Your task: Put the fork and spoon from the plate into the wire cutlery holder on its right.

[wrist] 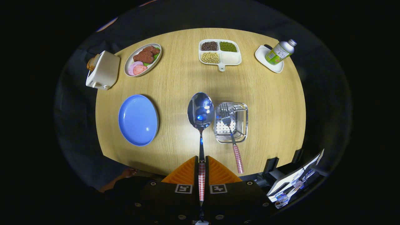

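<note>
Spoon's in the grip, fork's already home, so roughly halfway there.

The gripper (202, 175) has both fingers clenched on the checkered handle of the spoon (200, 110), whose bowl sticks out ahead over the table (275, 103), between the blue plate (137, 120) and the wire cutlery holder (231, 122). The fork (232, 137) already sits in the holder, tines down inside and handle poking out over the near rim. The plate looks bare, so I'd say all that's left is carrying the spoon right and dropping it in. Count: one spoon, one fork, one holder, one blue plate. Further back there's one toaster (103, 70), one dish of meat (143, 58), one divided tray of beans (219, 52), and one bottle (280, 51) on a small white dish.
</note>
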Available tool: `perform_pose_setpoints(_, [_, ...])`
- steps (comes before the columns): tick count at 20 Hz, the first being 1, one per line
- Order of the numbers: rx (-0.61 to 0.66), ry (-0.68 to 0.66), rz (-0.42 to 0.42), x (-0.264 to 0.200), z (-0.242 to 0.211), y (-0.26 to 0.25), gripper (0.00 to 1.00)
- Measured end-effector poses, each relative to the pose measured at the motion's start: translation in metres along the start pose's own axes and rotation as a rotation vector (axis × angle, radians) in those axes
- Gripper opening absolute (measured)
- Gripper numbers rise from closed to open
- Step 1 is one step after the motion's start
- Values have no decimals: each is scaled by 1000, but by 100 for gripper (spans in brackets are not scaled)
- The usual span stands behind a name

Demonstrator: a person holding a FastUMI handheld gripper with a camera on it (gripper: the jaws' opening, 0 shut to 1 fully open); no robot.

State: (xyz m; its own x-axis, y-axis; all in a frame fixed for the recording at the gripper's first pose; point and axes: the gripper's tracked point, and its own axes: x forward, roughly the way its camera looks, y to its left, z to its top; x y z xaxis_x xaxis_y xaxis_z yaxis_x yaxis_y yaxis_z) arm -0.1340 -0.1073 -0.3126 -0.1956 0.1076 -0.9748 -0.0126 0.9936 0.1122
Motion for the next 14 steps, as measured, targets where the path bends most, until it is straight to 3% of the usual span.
perform_pose_setpoints(7, [-88,143,-17,15,-6,-55,6])
perform_pose_setpoints(14, [-228,332,-35,33,-7,-78,6])
